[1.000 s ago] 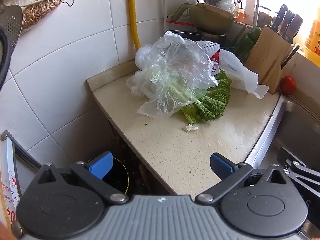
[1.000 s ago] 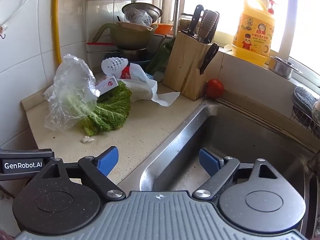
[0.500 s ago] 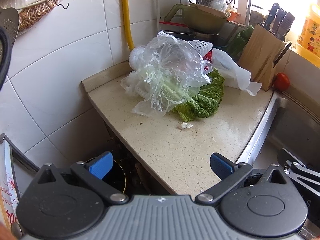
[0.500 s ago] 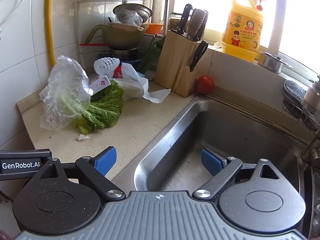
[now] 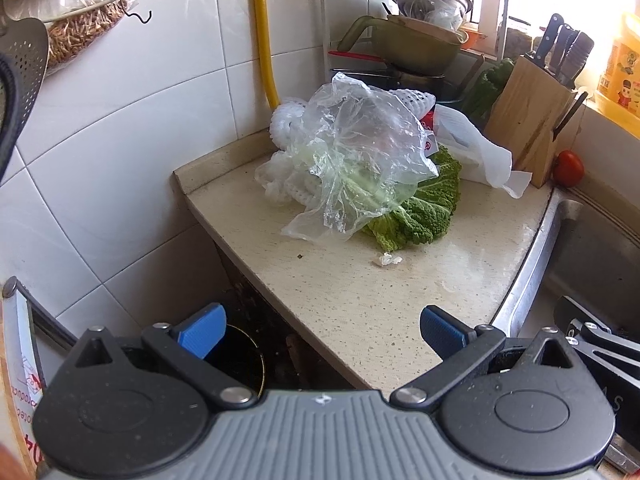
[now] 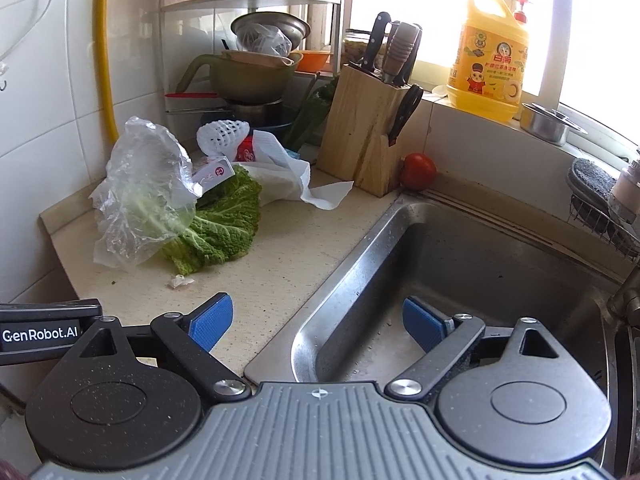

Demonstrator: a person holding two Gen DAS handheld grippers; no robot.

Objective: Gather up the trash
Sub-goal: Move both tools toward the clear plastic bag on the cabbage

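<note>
No collection is evident. Left tongs (image 5: 319, 330) and right tongs (image 6: 318, 323) are both spread apart and empty. The plastic bag (image 5: 356, 160), paper scrap (image 5: 386, 259) and cabbage leaf (image 5: 420, 208) lie on the counter (image 5: 360, 300), well ahead. A bin (image 5: 240, 356) sits below.

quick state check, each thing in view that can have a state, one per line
left hand-held gripper: open, empty
right hand-held gripper: open, empty
clear plastic bag: crumpled, lying over the cabbage
cabbage: on the counter, partly covered
paper scrap: loose on the counter
tomato: whole, beside the knife block
sink: no dishes
</note>
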